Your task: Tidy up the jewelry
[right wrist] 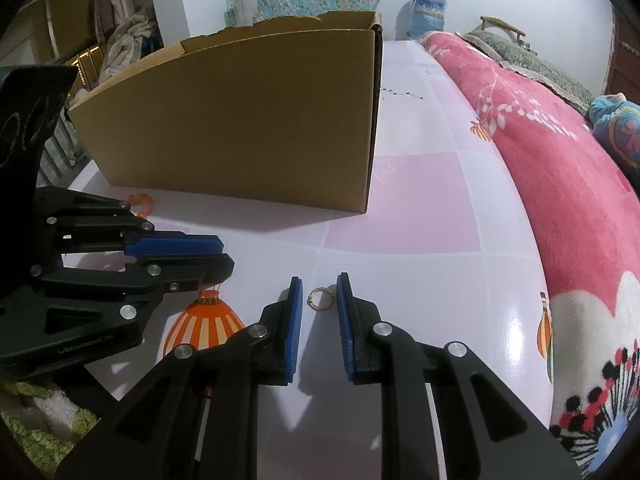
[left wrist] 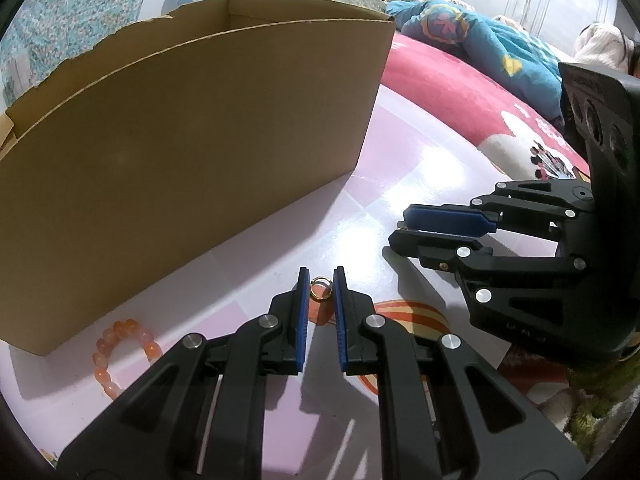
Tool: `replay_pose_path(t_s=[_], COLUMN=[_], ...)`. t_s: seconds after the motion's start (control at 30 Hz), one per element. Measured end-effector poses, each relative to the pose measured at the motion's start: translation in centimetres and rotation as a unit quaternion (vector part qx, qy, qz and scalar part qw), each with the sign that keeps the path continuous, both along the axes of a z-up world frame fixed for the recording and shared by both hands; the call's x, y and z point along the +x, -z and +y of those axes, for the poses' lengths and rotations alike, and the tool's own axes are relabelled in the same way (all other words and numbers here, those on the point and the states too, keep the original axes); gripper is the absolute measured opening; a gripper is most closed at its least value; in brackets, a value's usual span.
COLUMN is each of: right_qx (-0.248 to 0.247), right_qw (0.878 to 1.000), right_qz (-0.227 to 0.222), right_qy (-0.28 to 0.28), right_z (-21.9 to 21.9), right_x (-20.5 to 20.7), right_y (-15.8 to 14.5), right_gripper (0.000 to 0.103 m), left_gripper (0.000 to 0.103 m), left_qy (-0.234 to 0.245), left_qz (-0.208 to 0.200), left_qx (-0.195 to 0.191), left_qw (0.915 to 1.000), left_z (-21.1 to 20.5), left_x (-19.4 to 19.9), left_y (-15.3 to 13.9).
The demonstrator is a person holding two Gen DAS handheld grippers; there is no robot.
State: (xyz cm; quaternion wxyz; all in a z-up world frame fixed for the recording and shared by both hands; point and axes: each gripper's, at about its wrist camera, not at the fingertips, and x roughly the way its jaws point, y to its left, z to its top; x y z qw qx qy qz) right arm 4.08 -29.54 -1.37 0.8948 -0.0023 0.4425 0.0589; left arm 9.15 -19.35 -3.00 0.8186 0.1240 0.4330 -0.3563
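A gold ring (left wrist: 321, 289) lies on the pink checked mat between the tips of my left gripper (left wrist: 322, 280), whose jaws are open around it without closing. A second thin ring (right wrist: 319, 299) lies between the tips of my right gripper (right wrist: 319, 292), also open around it. The right gripper shows in the left wrist view (left wrist: 404, 228) and the left gripper in the right wrist view (right wrist: 224, 256). An orange bead bracelet (left wrist: 120, 350) lies by the cardboard box (left wrist: 192, 152), left of my left gripper; it also shows in the right wrist view (right wrist: 141, 202).
The open cardboard box (right wrist: 248, 120) stands just behind both grippers. A pink blanket (right wrist: 560, 184) and blue bedding (left wrist: 480, 36) lie along the right. A green fuzzy cloth (right wrist: 36, 432) is near the front edge.
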Motion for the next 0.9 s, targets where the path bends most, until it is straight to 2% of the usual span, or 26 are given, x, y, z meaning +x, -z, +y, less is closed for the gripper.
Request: replay_pose_path(t_s=[0.1,0.6,0.9], right_qx=[-0.001,0.023,0.03], right_qw=[1.0,1.0,0.999], right_qz=[0.001,-0.002,-0.021], right_qy=[0.002,0.01,0.018], right_z=[0.0,-0.6,-0.9], right_x=[0.1,0.1,-0.7], right_y=[0.0,0.0,-1.5], right_gripper=[0.013,0.012,0.012], left_gripper=[0.011,0.011,0.011], left_qy=[0.002,0.004,0.008], left_qz=[0.0,-0.001,-0.017], left_qx=[-0.001,-0.001,-0.016], left_qw=[1.0,1.0,0.9997], left_z=[0.1,0.2,0.7], left_x=[0.0,0.0,-0.6], left_y=[0.0,0.0,-2.0])
